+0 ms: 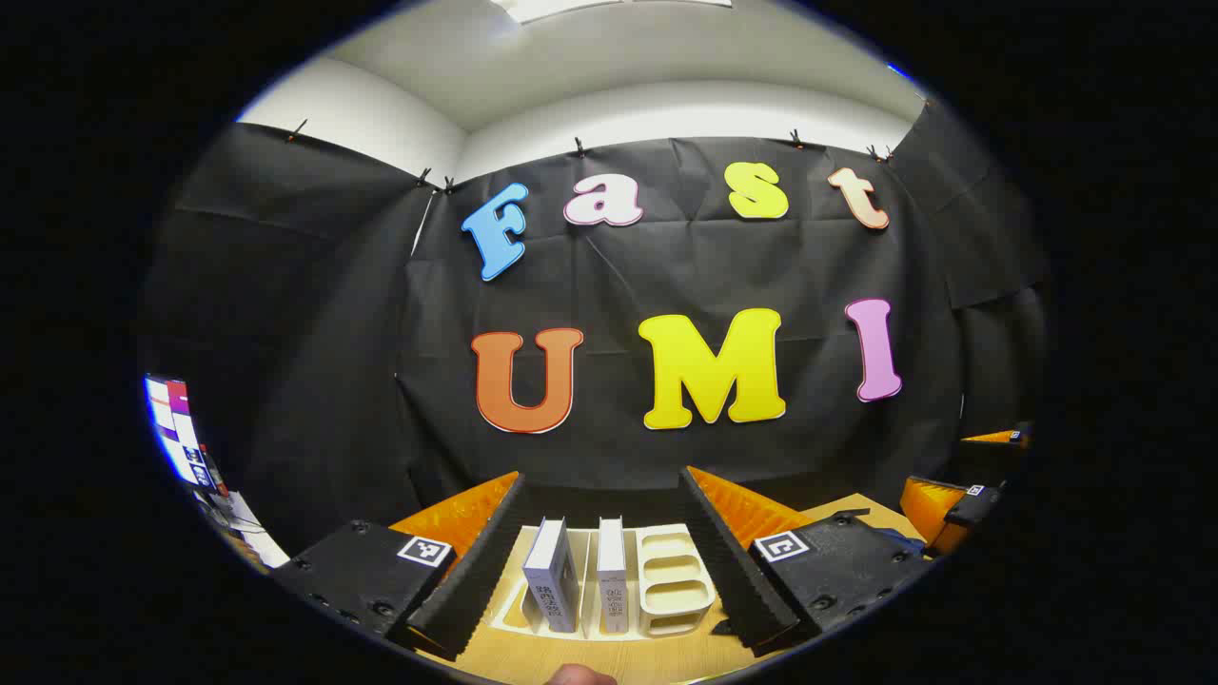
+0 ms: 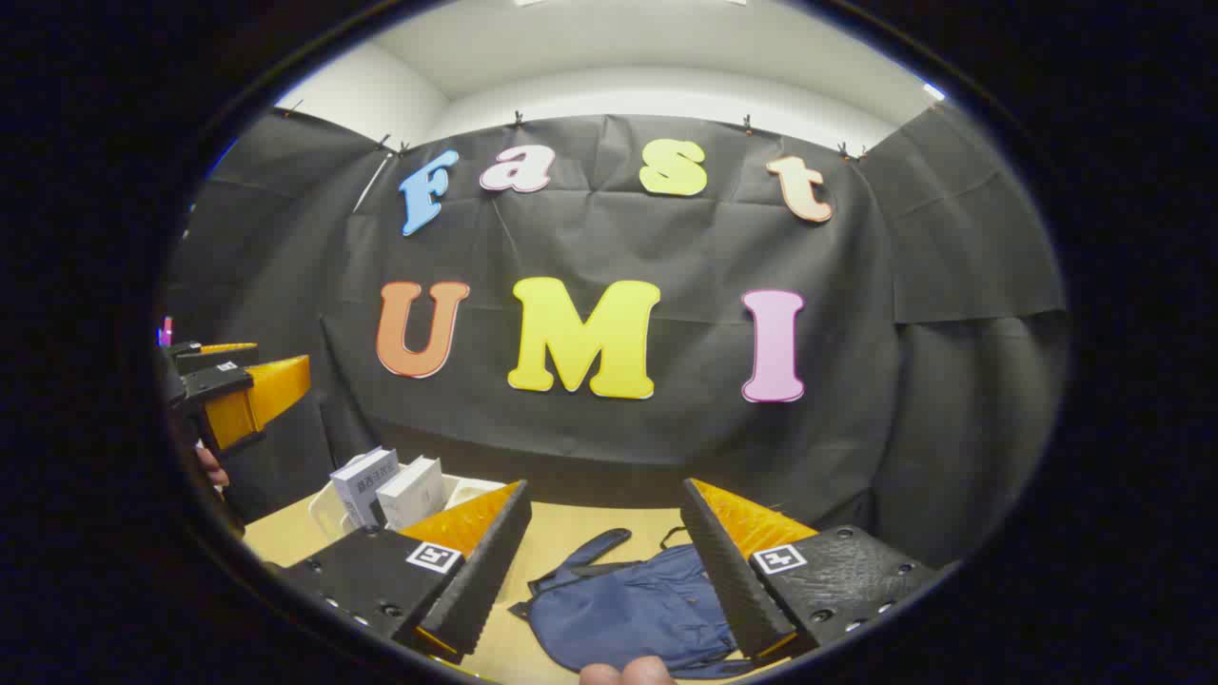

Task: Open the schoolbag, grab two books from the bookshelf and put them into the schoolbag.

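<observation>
- Surface [image 2: 571, 533]: I see a pale wooden surface carrying every task item; the booth wall stands behind it.
- Schoolbag [image 2: 628, 614]: in the right gripper view, I read a dark blue schoolbag lying flat on the surface, strap toward the wall. It looks closed; I cannot make out the zip from here. I judge the opening step as not yet done.
- Bookshelf [image 1: 671, 576]: in the left gripper view, a white slotted rack stands on the surface, to the left of the schoolbag as the right gripper view shows it.
- Books [image 1: 580, 576]: two white books stand upright in the rack's left slots; the right slots are vacant. Neither book is in the bag, so both transfers remain.
- Left gripper [image 1: 604, 561]: fingers spread wide, holding nothing. The rack and both books lie between the finger lines, ahead of the tips and not touching them.
- Right gripper [image 2: 609, 561]: fingers spread wide, holding nothing. The schoolbag lies below and between them, apart from the tips.
- Status, as I judge it: task at its start; all three steps are outstanding, bag opening first.
</observation>
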